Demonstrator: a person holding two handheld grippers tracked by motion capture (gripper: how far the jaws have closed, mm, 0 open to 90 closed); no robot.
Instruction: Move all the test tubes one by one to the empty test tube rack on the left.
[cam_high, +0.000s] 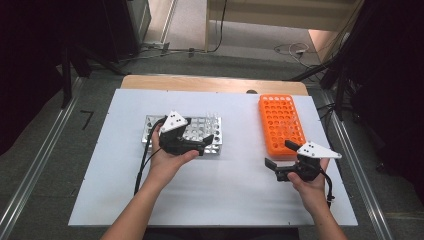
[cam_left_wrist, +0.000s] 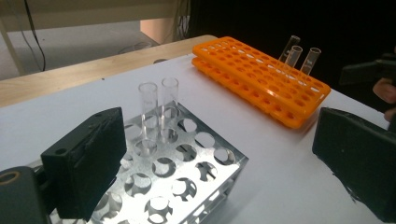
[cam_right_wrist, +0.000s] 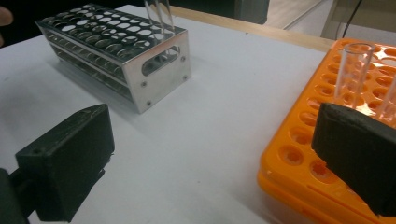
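Transfer of clear glass test tubes from the orange plastic perforated rack (cam_high: 281, 125) to the shiny metal perforated rack (cam_high: 150, 127) appeared to be the work in hand, and this moment looked like the point just after a tube had been let go. The left gripper (cam_high: 204, 145) hung over the near part of the metal rack with its jaws spread wide and nothing between them; in the left gripper view two upright tubes (cam_left_wrist: 159, 100) stood side by side in holes at the rack's far edge, just beyond the jaws and apart from them. The right gripper (cam_high: 276, 155) sat low beside the near end of the orange rack, its jaws likewise wide open and empty, with one upright tube (cam_right_wrist: 353, 72) rising from the orange rack close behind its right jaw. By my reading, the next move called for the right jaws to be brought around that tube, closed gently on the glass and lifted straight up so that it would clear its hole without tilting. Three tubes (cam_left_wrist: 299, 58) remained in the orange rack, standing close together, so neighbours could have been knocked during a grasp. Around the white worktop (cam_high: 115, 200) lay dark cables on the floor beyond, and a bare wooden edge (cam_high: 150, 82) at the far side; nothing lay between the two racks.
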